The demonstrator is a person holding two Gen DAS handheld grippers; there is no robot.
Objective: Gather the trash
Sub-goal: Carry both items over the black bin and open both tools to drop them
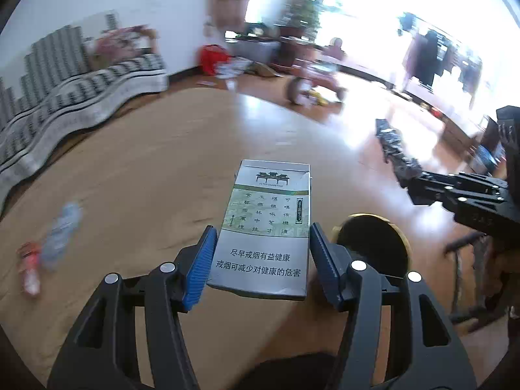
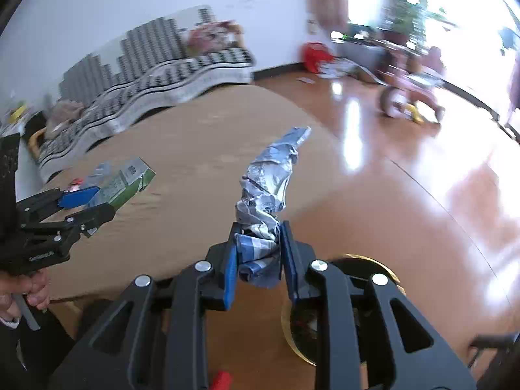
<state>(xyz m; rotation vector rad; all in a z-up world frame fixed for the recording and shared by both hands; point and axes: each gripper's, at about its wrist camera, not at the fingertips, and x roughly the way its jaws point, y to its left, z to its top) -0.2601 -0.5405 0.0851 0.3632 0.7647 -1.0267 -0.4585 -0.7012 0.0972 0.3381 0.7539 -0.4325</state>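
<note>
2 grippers each carry a piece of trash above a round brown table (image 1: 136, 169). at the lower centre of the left wrist view, the left gripper (image 1: 262, 253) is clamped on a cigarette pack (image 1: 266, 227), its blue pads (image 1: 201, 260) pressing the pack's 2 long sides, printed face up. just right of the pack, low in the frame, sits a round dark bin (image 1: 373, 247) with a gold rim. at the lower centre of the right wrist view, the right gripper (image 2: 258, 253) is closed on a crumpled blue-and-white wrapper (image 2: 266, 188), which stands up out of the jaws toward the middle of the frame; the bin's gold rim (image 2: 292, 334) shows under this gripper at the lower right. at the left edge of that view a hand (image 2: 29, 289) holds the other gripper and its pack. farther off, at the left of the left wrist view, a blurred plastic bottle (image 1: 61, 227) and a red-and-white package (image 1: 29, 269) lie on the table. beyond the table, a patterned sofa (image 1: 65, 91) fills the upper left, and a red bag (image 1: 213, 58) and a pink tricycle (image 1: 312, 78) stand on the glossy wooden floor (image 2: 422, 178) near the top centre.
</note>
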